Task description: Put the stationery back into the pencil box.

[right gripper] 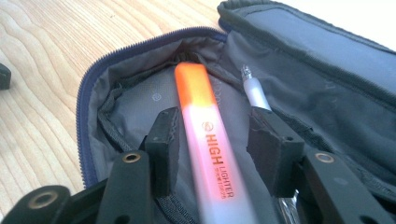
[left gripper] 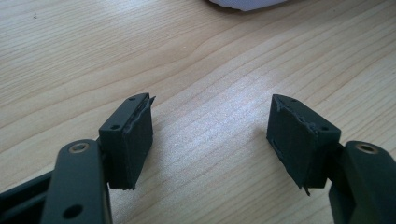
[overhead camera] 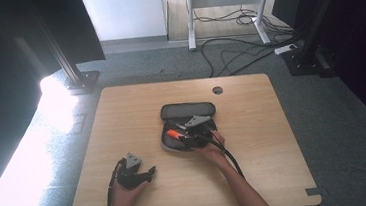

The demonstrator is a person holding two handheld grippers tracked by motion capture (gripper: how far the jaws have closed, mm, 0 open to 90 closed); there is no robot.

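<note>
A dark pencil case (overhead camera: pixel 187 110) lies unzipped in the middle of the wooden table (overhead camera: pixel 259 141). In the right gripper view its grey lining and lid (right gripper: pixel 327 60) are spread out. An orange highlighter (right gripper: pixel 205 126) runs lengthwise between the jaws of my right gripper (right gripper: pixel 215 119), over the case's interior. There is a gap between it and the right pad, so the jaws stand open around it. A pen (right gripper: pixel 254 91) lies in the case beside it. From above, my right gripper (overhead camera: pixel 180 135) is over the case with the highlighter's orange tip (overhead camera: pixel 173 133) pointing left. My left gripper (left gripper: pixel 211 107) rests open and empty near the front left (overhead camera: pixel 144 172).
A round cable hole (overhead camera: pixel 217 90) sits at the table's far edge. Beyond the table are desk legs and loose cables (overhead camera: pixel 236 48) on the floor. Bare wood surrounds the case on all sides.
</note>
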